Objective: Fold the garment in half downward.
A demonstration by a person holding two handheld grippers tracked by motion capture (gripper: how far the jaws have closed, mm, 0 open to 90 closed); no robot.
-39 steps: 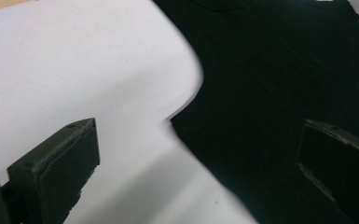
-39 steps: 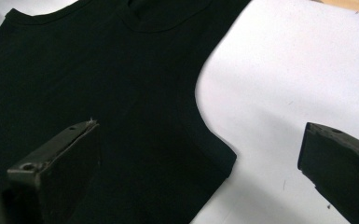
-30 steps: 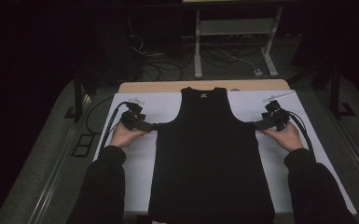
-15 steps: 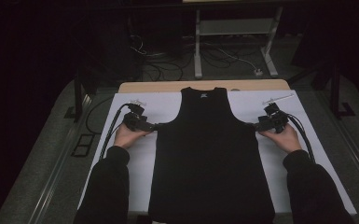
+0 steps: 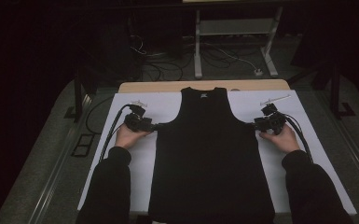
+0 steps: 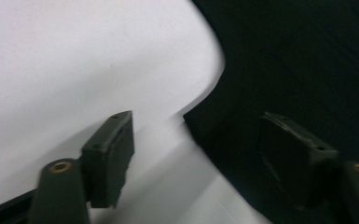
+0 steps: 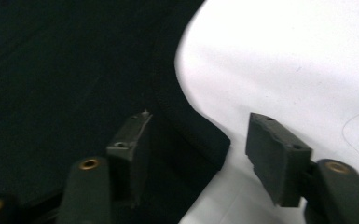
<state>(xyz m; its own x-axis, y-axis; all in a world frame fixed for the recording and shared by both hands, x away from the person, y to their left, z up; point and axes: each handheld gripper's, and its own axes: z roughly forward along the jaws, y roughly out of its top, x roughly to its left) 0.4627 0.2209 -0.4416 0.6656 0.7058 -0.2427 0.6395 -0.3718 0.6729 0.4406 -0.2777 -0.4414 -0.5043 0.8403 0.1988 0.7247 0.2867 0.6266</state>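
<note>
Tank top laid flat, no fold begun
Left gripper (image 6: 196,158) and right gripper (image 7: 196,158) each straddle an armpit corner of the black tank top (image 5: 210,154), jaws apart, nothing gripped

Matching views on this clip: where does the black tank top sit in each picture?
High view: tank top lies flat mid-table on the white sheet, between both grippers.
Left gripper view: tank top at right, underarm corner between the open jaws.
Right gripper view: tank top at left, underarm corner between the open jaws.
Shared landmark: the white sheet.
</note>
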